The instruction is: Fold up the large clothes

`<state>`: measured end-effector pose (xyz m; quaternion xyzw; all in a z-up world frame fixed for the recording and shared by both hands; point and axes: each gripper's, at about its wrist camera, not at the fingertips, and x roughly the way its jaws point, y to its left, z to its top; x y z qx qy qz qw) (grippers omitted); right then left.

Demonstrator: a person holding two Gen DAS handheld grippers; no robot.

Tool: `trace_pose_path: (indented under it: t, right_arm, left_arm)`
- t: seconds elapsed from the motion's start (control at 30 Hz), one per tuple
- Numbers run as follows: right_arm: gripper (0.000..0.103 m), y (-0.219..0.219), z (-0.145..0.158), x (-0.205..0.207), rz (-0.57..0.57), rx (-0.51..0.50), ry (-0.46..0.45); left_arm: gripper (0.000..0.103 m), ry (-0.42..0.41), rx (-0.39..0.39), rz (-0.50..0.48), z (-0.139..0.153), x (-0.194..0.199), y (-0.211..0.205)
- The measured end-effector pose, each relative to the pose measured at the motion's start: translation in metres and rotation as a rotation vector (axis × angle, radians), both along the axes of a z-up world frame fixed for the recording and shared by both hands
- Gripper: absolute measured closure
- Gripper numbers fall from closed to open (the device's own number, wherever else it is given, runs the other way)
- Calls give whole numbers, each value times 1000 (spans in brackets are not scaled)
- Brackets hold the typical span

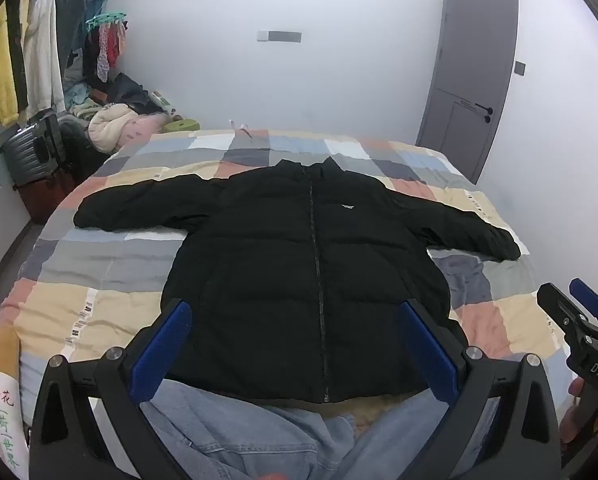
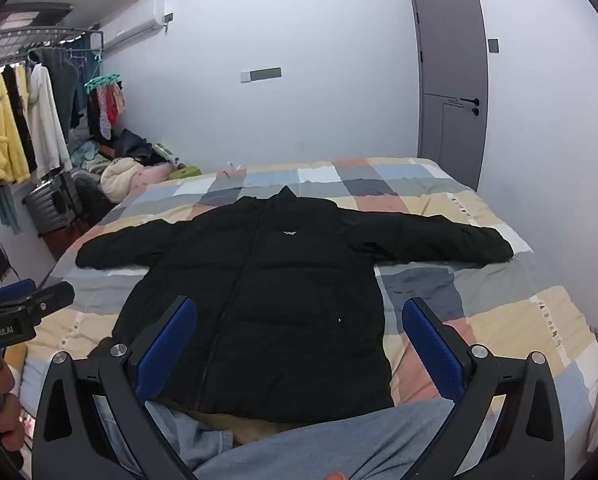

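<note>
Clothes [image 2: 15,128] hang from a rail along the left wall: a yellow fleece, something white, darker pieces behind. Below them stands a grey suitcase [image 2: 53,202], and past it a heap of laundry [image 2: 127,172] is piled in the corner by the head of the bed.

The bed [image 2: 479,216] fills the middle of the room under a checked quilt of peach, cream, grey and blue squares. On it lies the jacket [image 2: 267,280], black and puffy, front up and zipped, collar toward the far wall and hem toward the near edge. Both sleeves are spread straight out to the sides, the left cuff [image 1: 95,216] near one edge of the quilt, the right cuff [image 1: 499,242] near the other. A small white logo [image 2: 288,233] sits on the chest. Some light-blue denim [image 1: 239,432] lies just below the hem at the near edge.

The left gripper [image 1: 295,348] hangs above the lower part of the jacket, its blue pads [image 1: 161,354] spread wide with nothing between them. The right gripper [image 2: 299,348] is just beside it, over the jacket's right hem and the quilt, likewise spread wide and holding nothing. Neither touches the fabric.

On the right, a grey door [image 2: 451,76] stands closed in the far wall, with a small dark switch [image 2: 493,44] beside it. An air conditioner [image 2: 139,26] is mounted high up on the wall to the left.
</note>
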<state>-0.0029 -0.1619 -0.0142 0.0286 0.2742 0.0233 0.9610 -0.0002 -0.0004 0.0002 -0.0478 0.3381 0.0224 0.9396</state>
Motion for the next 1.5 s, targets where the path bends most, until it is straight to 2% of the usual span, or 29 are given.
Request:
trace_pose_path:
  t: [0.2,0.33,0.73,1.5]
  right_arm:
    - [0,-1,0,0,-2,1,1]
    - [0,-1,-1,1,-3,-1,2]
    - [0,-5,-1,-1,-13,2,4]
    - [0,-8,2,-2,-34,9,7]
  left_arm:
    - [0,-2,16,4,1,-4,-5]
    - [0,13,-11,-15,-5,-1,-4]
    - [0,24,-25,-17,-2,3,3]
    - [0,31,-23,-31,2,4,-2]
